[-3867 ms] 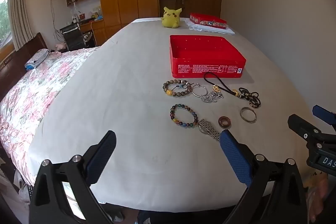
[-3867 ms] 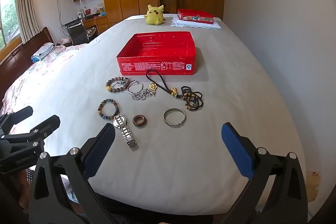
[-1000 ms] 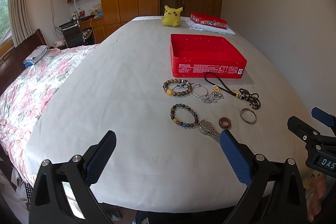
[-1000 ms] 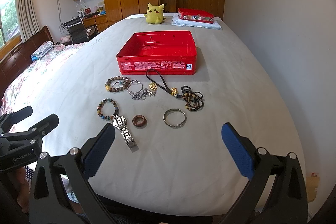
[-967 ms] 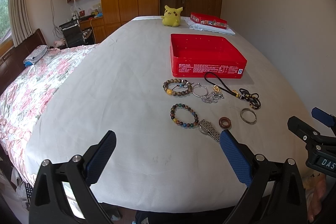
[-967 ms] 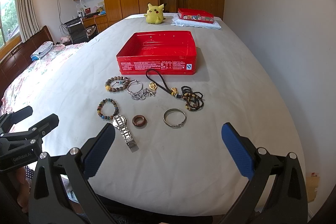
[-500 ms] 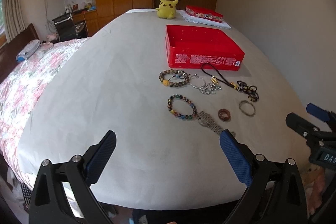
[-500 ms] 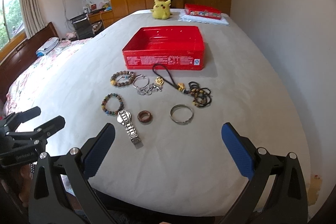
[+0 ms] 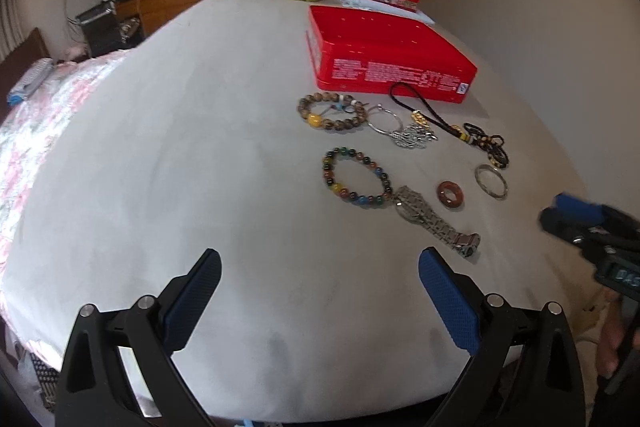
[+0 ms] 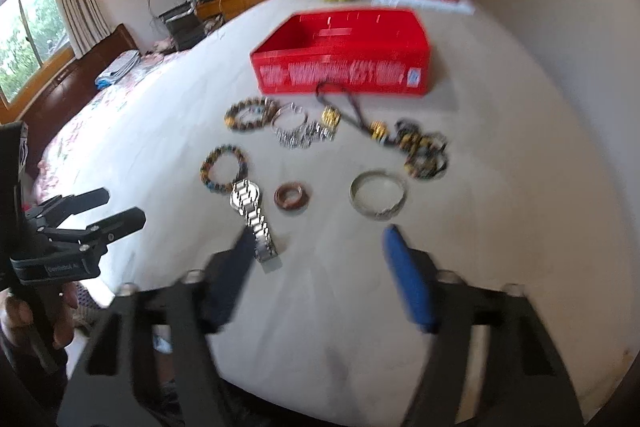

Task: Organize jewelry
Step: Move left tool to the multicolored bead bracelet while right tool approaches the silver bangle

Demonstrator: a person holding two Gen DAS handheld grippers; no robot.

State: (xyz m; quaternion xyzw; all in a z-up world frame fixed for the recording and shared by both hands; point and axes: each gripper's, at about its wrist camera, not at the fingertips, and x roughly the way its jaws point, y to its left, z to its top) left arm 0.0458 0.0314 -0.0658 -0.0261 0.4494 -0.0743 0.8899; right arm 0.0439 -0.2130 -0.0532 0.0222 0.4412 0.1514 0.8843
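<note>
The right gripper [image 10: 320, 251], jaws closing on nothing, is nearer the watch [image 10: 252, 215]; its band apparently runs toward the left finger. The left gripper [image 9: 320, 267] stands wide and empty, farther off.

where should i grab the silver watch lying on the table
Take the silver watch by its metal band, coming from above with the right tongs across the strap's narrow width. It lies flat and stretched out, and the band's near end is clear of the bead bracelet touching the face.
</note>
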